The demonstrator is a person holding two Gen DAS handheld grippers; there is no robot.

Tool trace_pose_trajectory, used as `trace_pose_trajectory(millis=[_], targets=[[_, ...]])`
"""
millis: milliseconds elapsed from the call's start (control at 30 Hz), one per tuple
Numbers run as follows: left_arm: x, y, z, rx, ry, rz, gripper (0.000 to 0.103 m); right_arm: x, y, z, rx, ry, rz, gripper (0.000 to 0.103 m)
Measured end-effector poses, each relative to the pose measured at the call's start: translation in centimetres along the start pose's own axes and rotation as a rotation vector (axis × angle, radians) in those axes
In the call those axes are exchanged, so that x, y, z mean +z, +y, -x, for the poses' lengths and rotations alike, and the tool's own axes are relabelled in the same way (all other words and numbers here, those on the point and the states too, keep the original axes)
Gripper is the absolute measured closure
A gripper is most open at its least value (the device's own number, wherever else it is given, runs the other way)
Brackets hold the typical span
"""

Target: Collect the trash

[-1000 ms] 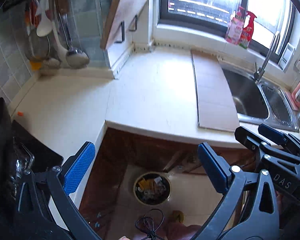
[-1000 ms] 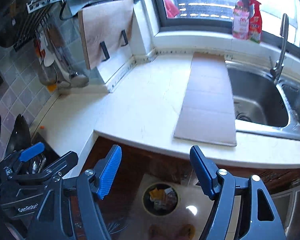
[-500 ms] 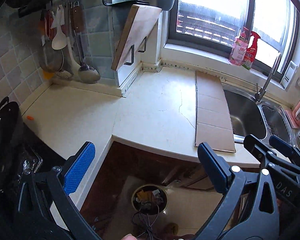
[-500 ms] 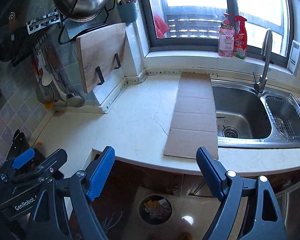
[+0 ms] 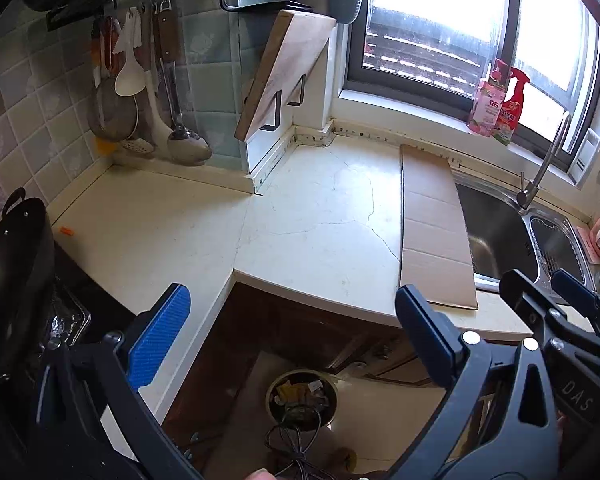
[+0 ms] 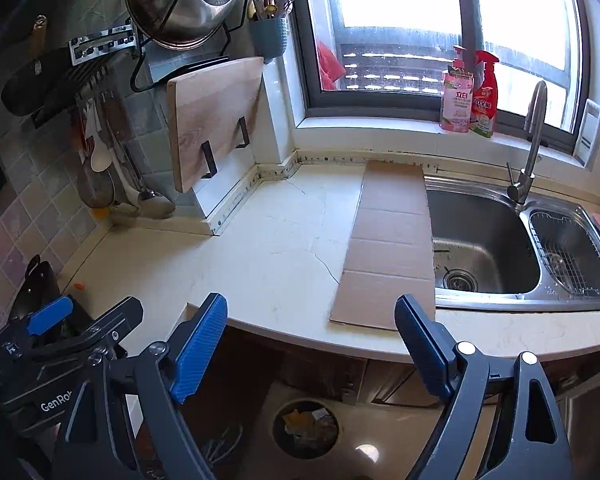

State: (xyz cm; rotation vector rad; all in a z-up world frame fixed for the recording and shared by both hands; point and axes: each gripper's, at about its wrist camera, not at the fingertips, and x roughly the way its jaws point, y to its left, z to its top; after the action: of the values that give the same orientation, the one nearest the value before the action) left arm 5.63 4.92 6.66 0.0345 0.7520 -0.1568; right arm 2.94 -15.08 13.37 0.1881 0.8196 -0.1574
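Observation:
A round trash bin (image 5: 302, 396) with paper scraps and wrappers in it stands on the floor under the counter's edge; the right wrist view shows the bin (image 6: 306, 428) too. My left gripper (image 5: 288, 296) hangs open above it, with nothing between its blue pads. My right gripper (image 6: 310, 302) is open as well, with nothing in it, over the counter's front edge. A flat strip of cardboard (image 6: 392, 240) lies on the cream counter (image 5: 300, 220) beside the sink. A tiny orange scrap (image 5: 66, 232) lies at the counter's left end.
A steel sink (image 6: 480, 232) with a tap fills the right. A black wok (image 5: 16, 260) sits on the stove at the left. A cutting board (image 6: 212, 120) and hanging utensils line the tiled wall. Two spray bottles (image 6: 470, 92) stand on the sill. A black cable (image 5: 296, 440) lies by the bin.
Both grippers have risen and tipped upward, so more of the wall and window shows. The right jaws have spread wider. Nothing was picked up.

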Motion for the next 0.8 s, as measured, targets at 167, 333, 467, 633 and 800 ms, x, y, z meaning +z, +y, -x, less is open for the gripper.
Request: trace_pose_trajectory(millis=[167,333,467,633,800], targets=[[-0.1,0.1,0.3,0.005,-0.003,0.005,0.002,-0.3,0.3,0.2,0.003,-0.006,0.003,0.016],[-0.3,0.5,0.6,0.01,-0.006,0.008,0.002,-0.4,0.4,0.2,0.002,-0.007,0.003,0.016],[-0.5,0.7,0.7,0.015,-0.005,0.011,0.002,-0.6,0.7,0.2,0.001,-0.005,0.002,0.016],[-0.6,0.8,0.7,0.022,-0.002,0.015,0.002,-0.8,0.9,0.3,0.004,-0.005,0.006,0.016],[-0.6,0.9,0.6,0.028,0.005,0.014,0.002,-0.8,1.3,0.2,0.007,0.001,0.012,0.016]])
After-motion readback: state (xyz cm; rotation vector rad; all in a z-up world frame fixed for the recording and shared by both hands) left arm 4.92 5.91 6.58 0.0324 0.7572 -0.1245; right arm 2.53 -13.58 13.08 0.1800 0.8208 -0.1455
